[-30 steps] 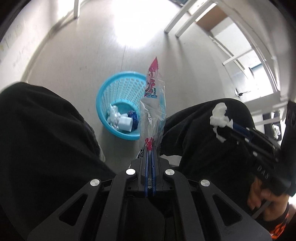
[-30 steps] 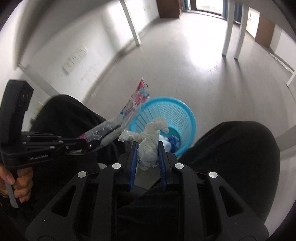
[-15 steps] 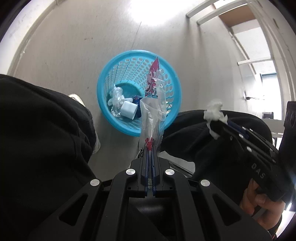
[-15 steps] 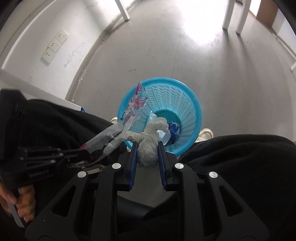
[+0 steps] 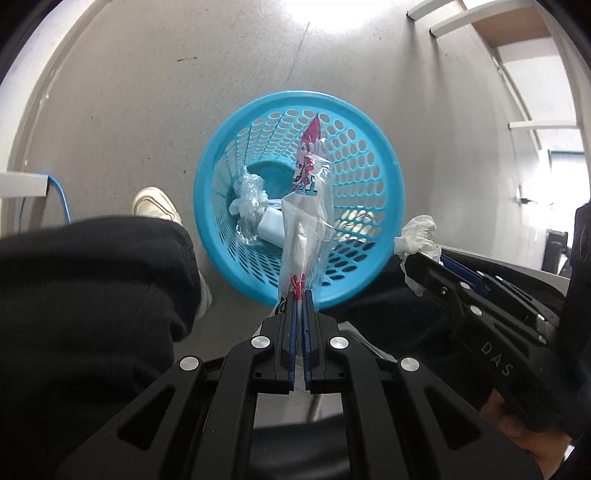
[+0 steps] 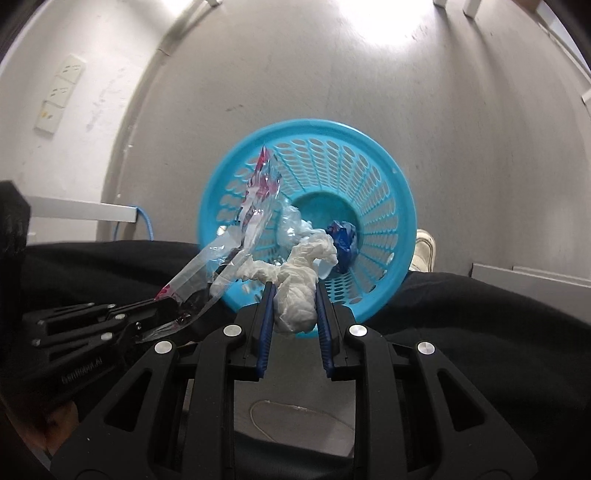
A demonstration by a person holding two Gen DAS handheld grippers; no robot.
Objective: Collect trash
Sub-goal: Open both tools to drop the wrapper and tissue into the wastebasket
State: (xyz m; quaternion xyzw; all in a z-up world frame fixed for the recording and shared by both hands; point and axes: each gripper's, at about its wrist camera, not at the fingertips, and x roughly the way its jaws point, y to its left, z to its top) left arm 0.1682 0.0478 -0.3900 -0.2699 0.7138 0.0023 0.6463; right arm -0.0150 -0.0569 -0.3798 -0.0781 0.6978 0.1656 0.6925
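A blue plastic basket (image 5: 369, 140) stands on the floor between the person's legs; it also shows in the right wrist view (image 6: 384, 173). My left gripper (image 5: 301, 295) is shut on a clear wrapper with pink print (image 5: 306, 206), held over the basket's near rim. My right gripper (image 6: 293, 291) is shut on a crumpled white tissue (image 6: 299, 295), held at the near rim. In the left wrist view the tissue (image 5: 419, 236) shows at the right. Inside the basket lie clear plastic (image 5: 247, 199), a white piece (image 5: 271, 230) and a blue wrapper (image 6: 343, 240).
Black trouser legs (image 5: 92, 295) flank the basket on both sides. A white shoe (image 5: 155, 203) is on the floor left of it. A wall with sockets (image 6: 59, 99) and a blue cable (image 5: 59, 195) is at the left. White furniture legs (image 5: 461, 14) stand far off.
Both grippers have moved forward and tipped down over the basket, which now sits centred and larger in both views. Both still hold their trash.
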